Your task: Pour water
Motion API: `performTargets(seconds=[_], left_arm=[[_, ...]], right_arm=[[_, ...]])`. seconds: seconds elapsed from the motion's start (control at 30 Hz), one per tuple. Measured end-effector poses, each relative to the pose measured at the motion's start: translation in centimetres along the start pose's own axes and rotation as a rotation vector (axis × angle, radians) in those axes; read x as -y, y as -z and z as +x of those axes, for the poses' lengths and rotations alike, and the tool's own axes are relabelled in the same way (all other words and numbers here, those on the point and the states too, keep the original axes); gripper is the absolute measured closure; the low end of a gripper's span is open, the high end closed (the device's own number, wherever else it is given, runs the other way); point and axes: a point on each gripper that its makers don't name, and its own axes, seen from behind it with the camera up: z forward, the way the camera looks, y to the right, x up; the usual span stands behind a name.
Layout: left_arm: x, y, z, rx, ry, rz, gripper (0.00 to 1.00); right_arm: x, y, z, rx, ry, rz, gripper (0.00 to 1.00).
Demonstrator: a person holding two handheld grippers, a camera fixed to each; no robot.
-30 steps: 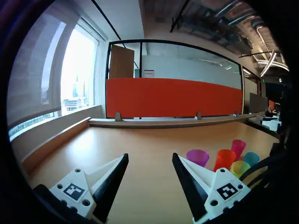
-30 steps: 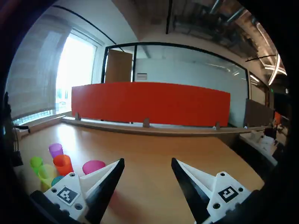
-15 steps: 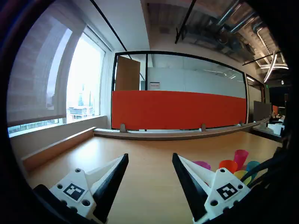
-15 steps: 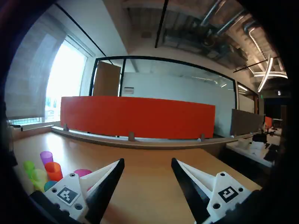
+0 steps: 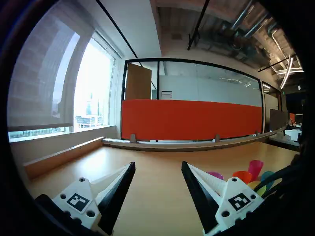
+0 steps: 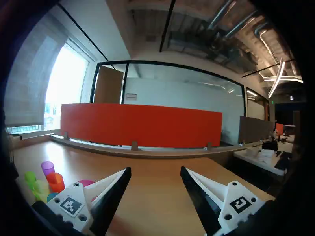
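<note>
Several small coloured plastic cups stand together on the wooden desk. In the left gripper view they sit low at the right: an orange cup (image 5: 242, 176), a pink cup (image 5: 255, 168), a magenta cup (image 5: 215, 174) partly behind the right finger, a blue cup (image 5: 268, 176) and a yellow-green cup (image 5: 255, 185). In the right gripper view they are low at the left: a purple cup (image 6: 47, 168), an orange cup (image 6: 56, 182), green cups (image 6: 30, 177) and a magenta cup (image 6: 84, 183). My left gripper (image 5: 156, 173) is open and holds nothing. My right gripper (image 6: 155, 177) is open too, above bare desk.
The wooden desk (image 5: 157, 173) runs back to an orange divider panel (image 5: 191, 118) with a glass wall behind it. A window and a low ledge (image 5: 59, 155) line the left side. Black cables (image 5: 283, 177) hang at the right edge. Another desk with items (image 6: 264, 157) stands far right.
Both gripper views have dropped lower and closer to the desk, so the cups now look flatter and sit lower in view. Both grippers stay open.
</note>
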Motion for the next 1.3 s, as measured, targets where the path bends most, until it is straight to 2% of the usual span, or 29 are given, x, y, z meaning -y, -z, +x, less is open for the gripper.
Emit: performTargets(seconds=[0.1, 0.4, 0.5, 0.7, 0.9, 1.3], left_arm=[[0.1, 0.1, 0.1, -0.017, -0.006, 0.018, 0.14], [-0.4, 0.3, -0.8, -0.029, 0.007, 0.021, 0.14], [-0.8, 0.3, -1.1, -0.032, -0.006, 0.016, 0.14], [-1.0, 0.3, -1.8, -0.031, -0.021, 0.026, 0.14], [-1.3, 0.3, -2.2, -0.034, -0.002, 0.021, 0.14], [-1.8, -0.1, -2.5, -0.035, -0.023, 0.026, 0.14]], right_arm=[[-0.3, 0.2, 0.0, 0.013, -0.004, -0.007, 0.03], [-1.4, 0.7, -0.3, 0.030, -0.027, -0.035, 0.03], [-1.7, 0.6, -0.2, 0.038, -0.034, -0.042, 0.03], [-1.5, 0.5, 0.3, 0.035, -0.033, -0.042, 0.03], [-1.1, 0.4, 0.3, 0.041, -0.024, -0.037, 0.03], [-1.1, 0.3, 0.0, 0.048, -0.026, -0.036, 0.03]])
